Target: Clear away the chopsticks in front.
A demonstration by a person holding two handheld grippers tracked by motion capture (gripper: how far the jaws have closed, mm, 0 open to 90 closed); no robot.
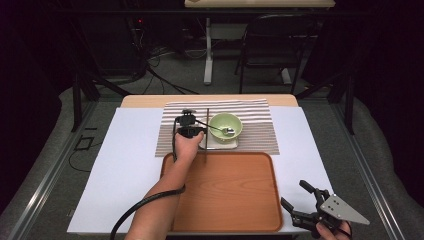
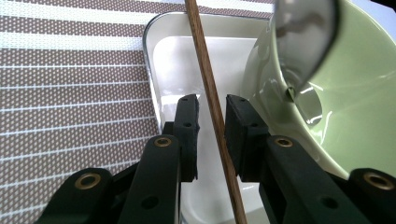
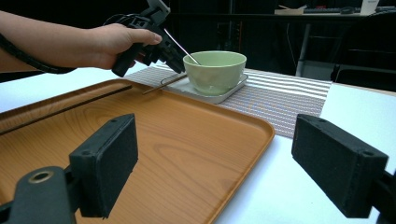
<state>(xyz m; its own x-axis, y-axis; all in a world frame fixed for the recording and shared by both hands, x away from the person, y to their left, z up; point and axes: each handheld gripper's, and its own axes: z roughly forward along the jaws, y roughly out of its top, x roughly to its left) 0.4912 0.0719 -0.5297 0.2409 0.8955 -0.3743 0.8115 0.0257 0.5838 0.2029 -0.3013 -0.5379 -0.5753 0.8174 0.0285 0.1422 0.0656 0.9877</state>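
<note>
The high view looks forward and down over the table (image 1: 125, 165). The left gripper view sits very close above the plate (image 2: 173, 60) and bowl (image 2: 355, 107). The right gripper view looks low across the tray (image 3: 187, 135), sharing that bowl.

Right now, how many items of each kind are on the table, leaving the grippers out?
Green bowl: 1
Spoon in the bowl: 1
White square plate under the bowl: 1
Wooden chopstick: 1
Striped placemat: 1
Wooden tray: 1
Total: 6
</note>
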